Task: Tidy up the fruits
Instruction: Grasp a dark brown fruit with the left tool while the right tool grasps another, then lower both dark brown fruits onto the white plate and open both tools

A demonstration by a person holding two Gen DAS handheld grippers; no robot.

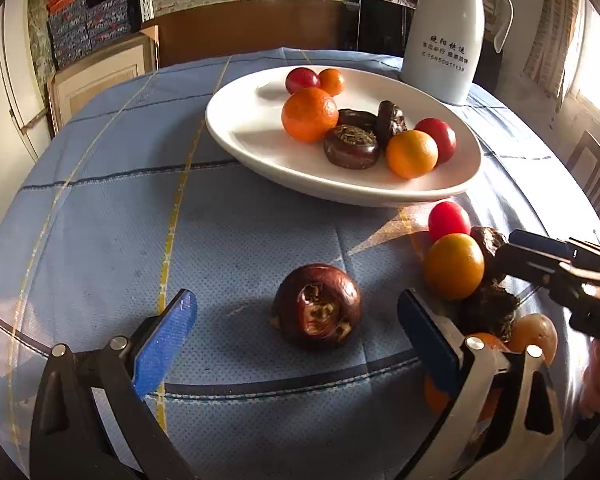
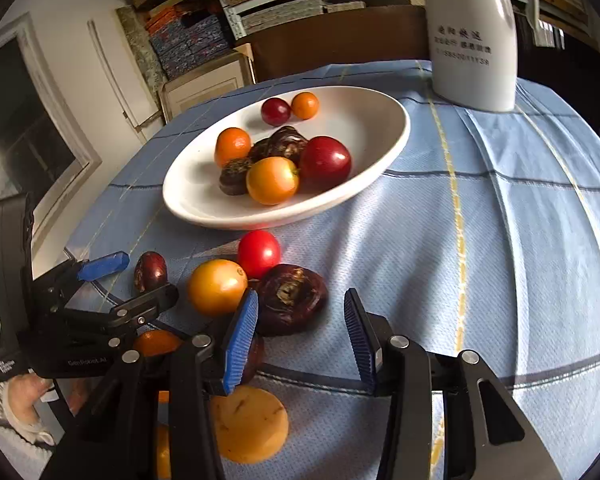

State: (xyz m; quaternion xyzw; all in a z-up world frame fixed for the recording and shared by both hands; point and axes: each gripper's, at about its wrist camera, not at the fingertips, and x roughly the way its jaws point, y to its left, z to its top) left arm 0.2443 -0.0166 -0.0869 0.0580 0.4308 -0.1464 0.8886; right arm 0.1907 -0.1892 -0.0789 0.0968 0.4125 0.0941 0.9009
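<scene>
A white oval plate (image 1: 236, 128) (image 2: 188, 196) holds oranges, red fruits and dark brown water chestnuts. My left gripper (image 1: 296, 332) is open, its blue pads on either side of a dark brown water chestnut (image 1: 317, 306) that lies on the cloth; that chestnut also shows in the right wrist view (image 2: 150, 271). My right gripper (image 2: 300, 340) is open and empty, just in front of another water chestnut (image 2: 290, 298). Beside it lie an orange fruit (image 2: 217, 287) (image 1: 454, 266) and a red fruit (image 2: 259, 253) (image 1: 448, 220). A pale yellow fruit (image 2: 248, 424) lies near my right gripper's left finger.
A white thermos jug (image 1: 446, 36) (image 2: 474, 36) stands at the back right on the blue checked tablecloth (image 1: 140, 240). More orange fruits (image 2: 156, 342) lie by the left gripper's body. A wooden chair (image 1: 596, 176) is at the right, shelves behind.
</scene>
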